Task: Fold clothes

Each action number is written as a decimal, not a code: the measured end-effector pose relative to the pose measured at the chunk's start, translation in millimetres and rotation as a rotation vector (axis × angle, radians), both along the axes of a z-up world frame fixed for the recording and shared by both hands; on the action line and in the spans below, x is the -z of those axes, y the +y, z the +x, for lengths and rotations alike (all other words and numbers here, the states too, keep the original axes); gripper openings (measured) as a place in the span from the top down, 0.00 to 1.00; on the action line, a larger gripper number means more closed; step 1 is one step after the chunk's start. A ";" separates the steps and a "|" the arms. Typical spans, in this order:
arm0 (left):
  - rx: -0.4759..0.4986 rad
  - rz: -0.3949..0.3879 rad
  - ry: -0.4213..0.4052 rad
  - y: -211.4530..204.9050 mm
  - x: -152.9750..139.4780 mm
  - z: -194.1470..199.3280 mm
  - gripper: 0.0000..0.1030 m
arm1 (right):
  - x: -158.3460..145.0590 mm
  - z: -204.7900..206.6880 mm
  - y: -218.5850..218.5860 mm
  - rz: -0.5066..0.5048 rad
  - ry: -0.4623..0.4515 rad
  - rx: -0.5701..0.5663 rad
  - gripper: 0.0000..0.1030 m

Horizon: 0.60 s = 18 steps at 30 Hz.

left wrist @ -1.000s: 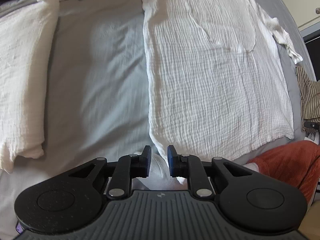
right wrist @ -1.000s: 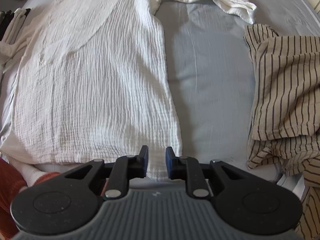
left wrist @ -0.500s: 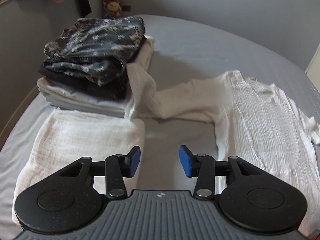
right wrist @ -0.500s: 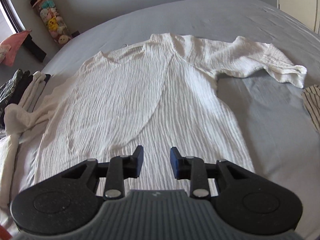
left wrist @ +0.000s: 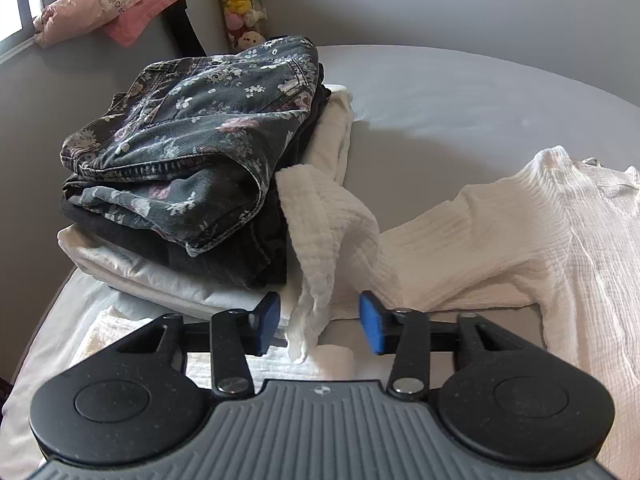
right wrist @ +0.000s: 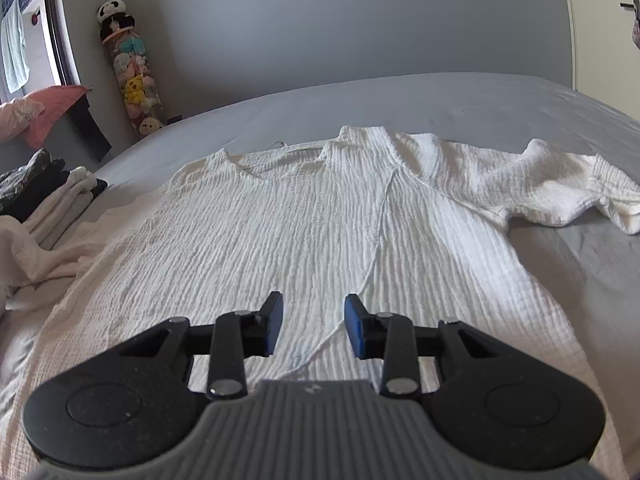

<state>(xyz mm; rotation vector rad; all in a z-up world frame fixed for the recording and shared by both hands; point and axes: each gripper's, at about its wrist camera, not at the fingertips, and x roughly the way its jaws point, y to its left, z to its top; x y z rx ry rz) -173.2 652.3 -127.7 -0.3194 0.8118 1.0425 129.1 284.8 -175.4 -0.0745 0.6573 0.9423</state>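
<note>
A white crinkled shirt (right wrist: pixel 320 232) lies spread flat on the grey bed (right wrist: pixel 460 100), neck at the far side. Its right sleeve (right wrist: pixel 560 192) lies out to the right. Its left sleeve (left wrist: pixel 332 232) runs left and is draped up against a stack of folded clothes (left wrist: pixel 192 152). My left gripper (left wrist: pixel 318 322) is open, and the sleeve's hanging end lies between its fingers. My right gripper (right wrist: pixel 314 322) is open and empty, low over the lower middle of the shirt.
The stack has floral denim on top, dark and white items below. A folded white cloth (left wrist: pixel 120 340) lies under my left gripper. A tall tube of plush toys (right wrist: pixel 132 80) stands by the wall. A pink pillow (left wrist: pixel 112 8) sits on the sill.
Both grippers lifted off the shirt's bottom hem and opened. The left one moved forward and left to the sleeve at the stack. The right one tilted up over the shirt's middle.
</note>
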 end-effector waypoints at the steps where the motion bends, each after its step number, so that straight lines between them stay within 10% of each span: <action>1: -0.002 0.007 -0.001 0.9 0.8 1.6 0.92 | -0.2 2.7 0.1 0.010 0.011 0.007 0.64; 18: -0.044 -0.081 -0.047 31.9 -166.3 87.3 0.96 | -11.1 35.4 -20.2 0.081 0.187 0.105 0.64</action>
